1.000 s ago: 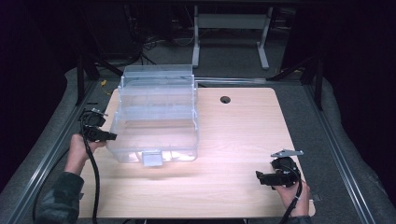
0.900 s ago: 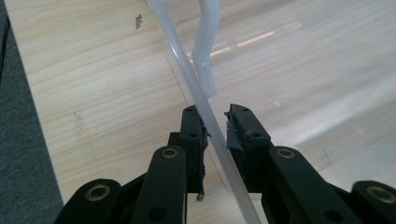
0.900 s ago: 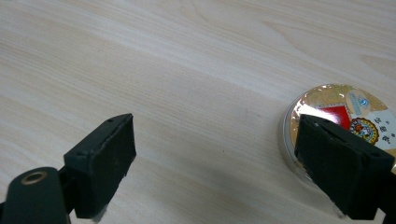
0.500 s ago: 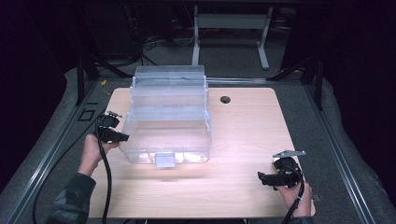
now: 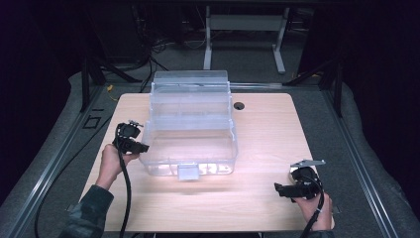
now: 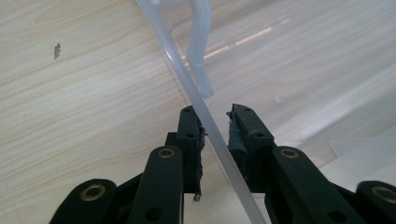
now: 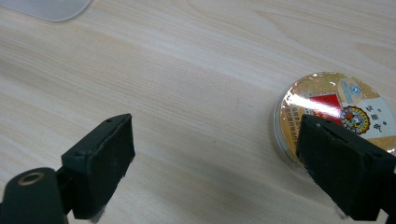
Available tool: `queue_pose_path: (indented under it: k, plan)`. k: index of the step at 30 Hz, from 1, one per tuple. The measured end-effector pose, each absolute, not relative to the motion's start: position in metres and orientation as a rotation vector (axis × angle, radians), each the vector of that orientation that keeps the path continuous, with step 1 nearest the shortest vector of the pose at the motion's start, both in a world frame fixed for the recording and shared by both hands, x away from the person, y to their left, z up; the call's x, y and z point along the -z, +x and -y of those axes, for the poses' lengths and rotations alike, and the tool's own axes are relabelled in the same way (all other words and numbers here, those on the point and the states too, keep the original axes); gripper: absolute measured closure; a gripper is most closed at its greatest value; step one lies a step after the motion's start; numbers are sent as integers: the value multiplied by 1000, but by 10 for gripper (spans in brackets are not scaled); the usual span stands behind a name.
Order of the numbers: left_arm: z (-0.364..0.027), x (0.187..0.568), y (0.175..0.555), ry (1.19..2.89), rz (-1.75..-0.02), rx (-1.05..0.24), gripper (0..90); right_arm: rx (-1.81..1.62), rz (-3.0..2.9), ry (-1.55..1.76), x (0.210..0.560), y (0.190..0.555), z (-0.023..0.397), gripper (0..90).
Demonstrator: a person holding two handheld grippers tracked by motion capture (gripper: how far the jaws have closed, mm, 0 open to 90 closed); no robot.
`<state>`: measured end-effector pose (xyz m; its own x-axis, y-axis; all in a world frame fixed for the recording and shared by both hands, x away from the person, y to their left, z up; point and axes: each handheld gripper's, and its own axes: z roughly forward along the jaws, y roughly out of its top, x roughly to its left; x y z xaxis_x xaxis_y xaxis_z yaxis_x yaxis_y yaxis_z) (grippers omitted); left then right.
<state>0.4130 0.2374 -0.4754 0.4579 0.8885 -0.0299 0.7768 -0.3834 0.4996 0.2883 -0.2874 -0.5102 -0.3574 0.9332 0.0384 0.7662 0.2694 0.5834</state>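
Note:
A clear plastic box with an open lid stands on the wooden table. My left gripper is at the box's left side. In the left gripper view its jaws stand almost together, and the thin box wall runs between the pads. My right gripper rests near the table's front right corner and points left. Its jaws stand wide open over bare wood. A round, flat tin with a printed label lies by its right jaw, partly hidden behind it.
A small clear latch tab sticks out at the box's front. A dark cable hole sits in the table behind the box. A metal frame and cables stand on the floor beyond the table's far edge.
The left gripper and the clear box have moved together to the right and slightly nearer the front edge. The right gripper has stayed where it was.

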Motion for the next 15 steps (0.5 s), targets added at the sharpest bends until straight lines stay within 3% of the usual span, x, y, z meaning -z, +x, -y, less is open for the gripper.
queue_pose_path:
  k: [15]
  plan:
    - [-199, 476, 412, 2297, -1333, -345, 723, -751, -2232, 1596, 519, 291, 292, 111]
